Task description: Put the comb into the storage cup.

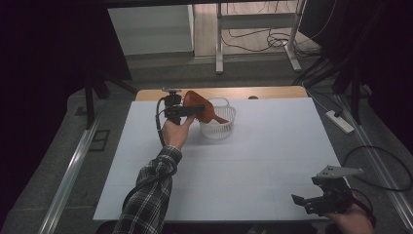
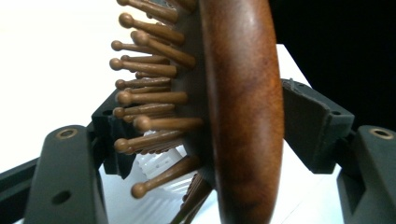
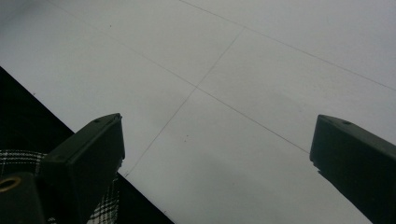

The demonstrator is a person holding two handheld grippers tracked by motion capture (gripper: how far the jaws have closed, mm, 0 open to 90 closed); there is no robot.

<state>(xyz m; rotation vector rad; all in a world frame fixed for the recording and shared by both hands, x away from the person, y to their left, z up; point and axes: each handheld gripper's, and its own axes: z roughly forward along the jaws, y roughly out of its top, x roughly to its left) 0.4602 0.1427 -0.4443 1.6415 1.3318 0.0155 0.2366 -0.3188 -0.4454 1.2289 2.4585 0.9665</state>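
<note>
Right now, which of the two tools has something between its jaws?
The left tool, over the white basket: a wooden hairbrush sits between its jaws. The right tool, near the table edge, has open jaws with nothing between them.

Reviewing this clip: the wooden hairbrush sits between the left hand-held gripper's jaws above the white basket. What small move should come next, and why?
Probably draw the left hand-held gripper back from the wooden hairbrush. The brush already leans in the white basket, and the left gripper view shows the jaws standing apart on either side of it, the right pad clear of the wood. The right hand-held gripper waits open near the table edge.
</note>
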